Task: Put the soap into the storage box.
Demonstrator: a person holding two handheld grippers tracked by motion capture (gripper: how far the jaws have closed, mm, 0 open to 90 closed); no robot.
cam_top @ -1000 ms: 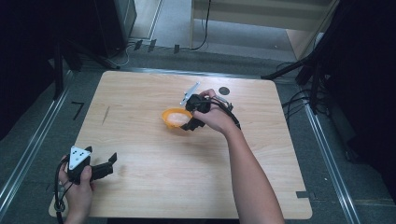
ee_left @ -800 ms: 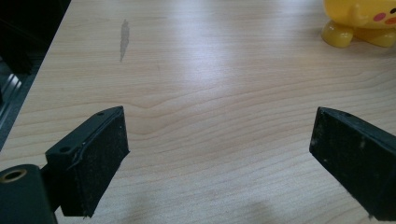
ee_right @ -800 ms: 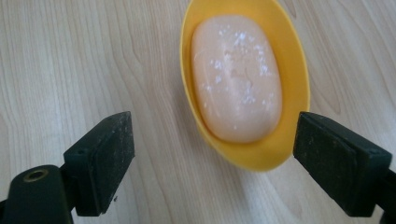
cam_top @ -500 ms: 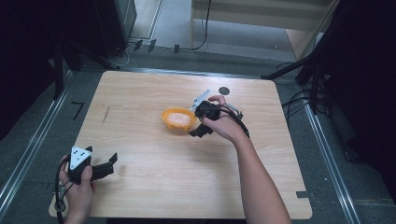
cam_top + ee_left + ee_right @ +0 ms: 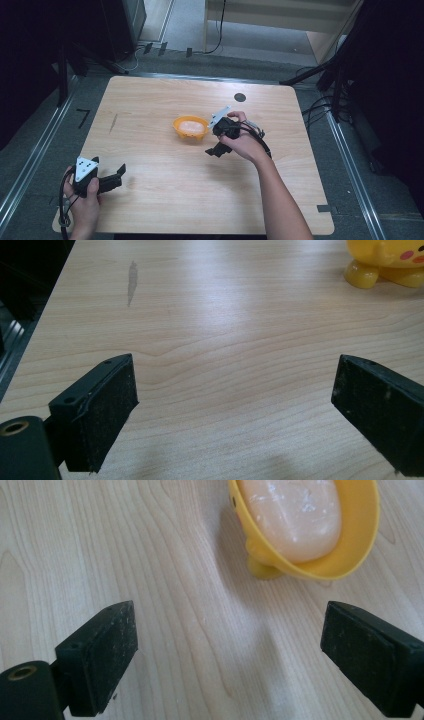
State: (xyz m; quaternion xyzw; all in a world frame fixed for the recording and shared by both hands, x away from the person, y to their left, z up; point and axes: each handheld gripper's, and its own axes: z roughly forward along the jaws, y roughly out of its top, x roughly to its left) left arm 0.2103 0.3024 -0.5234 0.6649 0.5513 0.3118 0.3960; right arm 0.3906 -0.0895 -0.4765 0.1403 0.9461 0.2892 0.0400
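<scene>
So the right gripper (image 5: 216,148) has backed off just beside the yellow dish (image 5: 190,127), jaws wide and empty. Soap (image 5: 295,515) sits inside, looks delivered. Left gripper (image 5: 114,178) idles well away from the dish, also wide open.

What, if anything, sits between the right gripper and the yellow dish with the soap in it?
Nothing visible. The right gripper is open just beside the yellow dish, and only bare wooden table lies between its jaws and the dish. The peach soap bar rests inside the dish, uncovered.
</scene>
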